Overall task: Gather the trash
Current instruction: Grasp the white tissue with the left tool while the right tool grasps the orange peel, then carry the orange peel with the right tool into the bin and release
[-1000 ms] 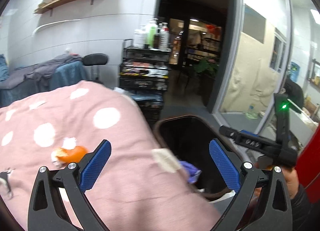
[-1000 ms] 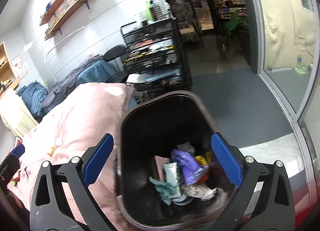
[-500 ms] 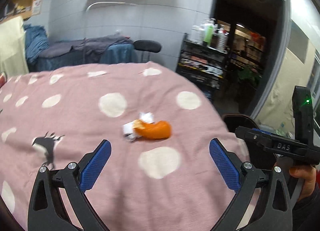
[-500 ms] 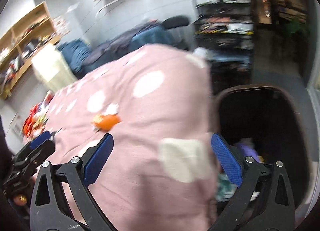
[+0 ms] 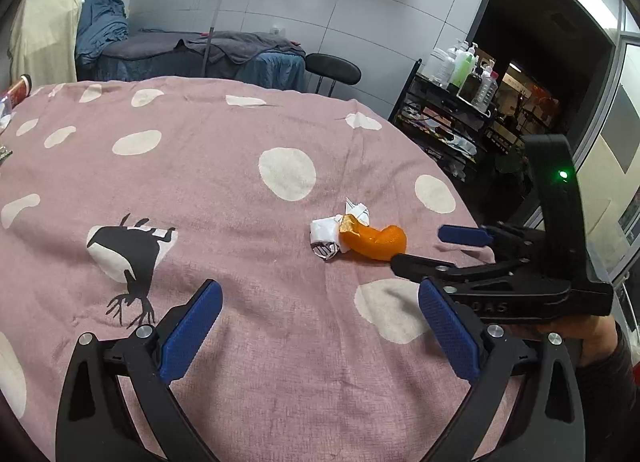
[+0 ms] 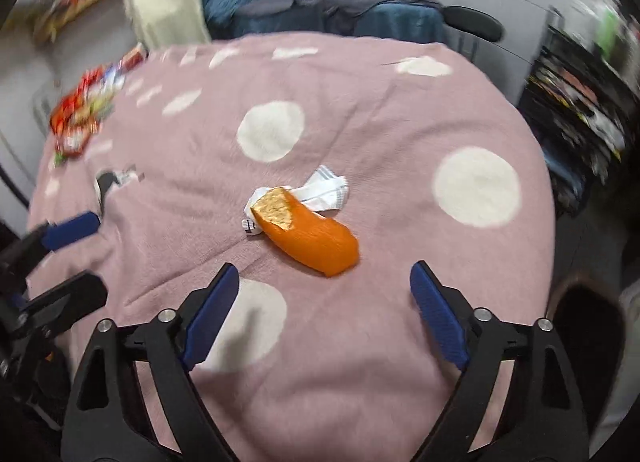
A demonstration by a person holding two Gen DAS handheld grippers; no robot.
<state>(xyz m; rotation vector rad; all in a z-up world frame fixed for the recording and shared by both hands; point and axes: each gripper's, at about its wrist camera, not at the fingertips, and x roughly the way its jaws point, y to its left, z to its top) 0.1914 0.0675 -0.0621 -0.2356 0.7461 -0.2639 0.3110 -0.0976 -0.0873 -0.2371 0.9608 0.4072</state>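
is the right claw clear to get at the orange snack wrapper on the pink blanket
Probably yes. The right claw, empty and just narrowed but open, points at the orange snack wrapper on the pink blanket. Nothing lies between; only white crumpled paper touches its far end.

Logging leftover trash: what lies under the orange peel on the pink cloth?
The orange peel lies partly on a crumpled white wrapper, which rests on the pink spotted cloth. Whatever is beneath the peel's middle is hidden.

Red snack packets [image 6: 80,110] motion-blurred (perhaps wrappers), trolley [image 6: 576,110] smeared, dark bin [image 6: 588,322] cut off
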